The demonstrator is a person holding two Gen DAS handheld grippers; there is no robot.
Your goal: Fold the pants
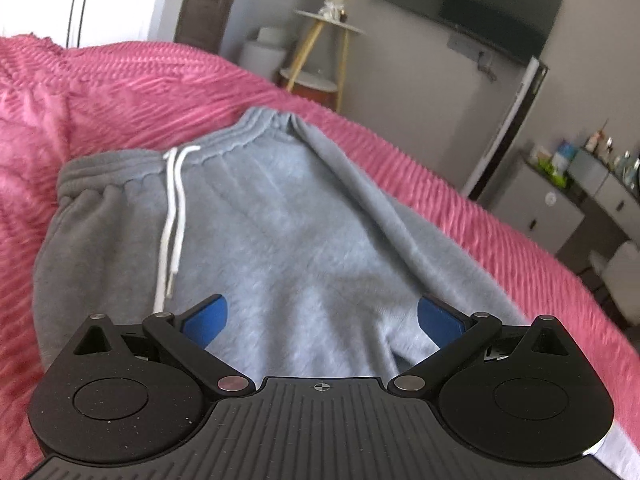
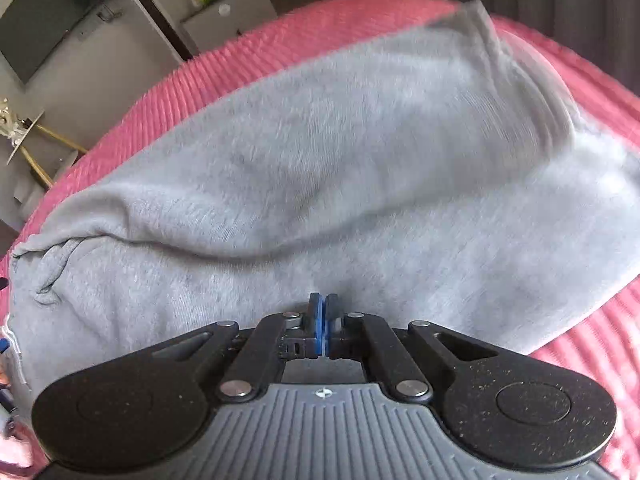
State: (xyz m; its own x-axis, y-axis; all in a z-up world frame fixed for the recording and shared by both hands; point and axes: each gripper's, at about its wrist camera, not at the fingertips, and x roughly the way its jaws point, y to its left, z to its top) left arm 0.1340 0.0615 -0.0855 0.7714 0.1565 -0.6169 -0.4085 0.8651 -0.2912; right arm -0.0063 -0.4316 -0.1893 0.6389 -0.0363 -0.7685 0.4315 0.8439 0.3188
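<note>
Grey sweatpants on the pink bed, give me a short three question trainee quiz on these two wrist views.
1. True or false: the left gripper is shut.
2. What colour is the drawstring on the grey sweatpants?
3. The right gripper is: A) wide open B) shut, pads together, nothing visible between them C) out of view.

Key: 1 false, its blue pads stand wide apart over the sweatpants. 2 white. 3 B.
</note>
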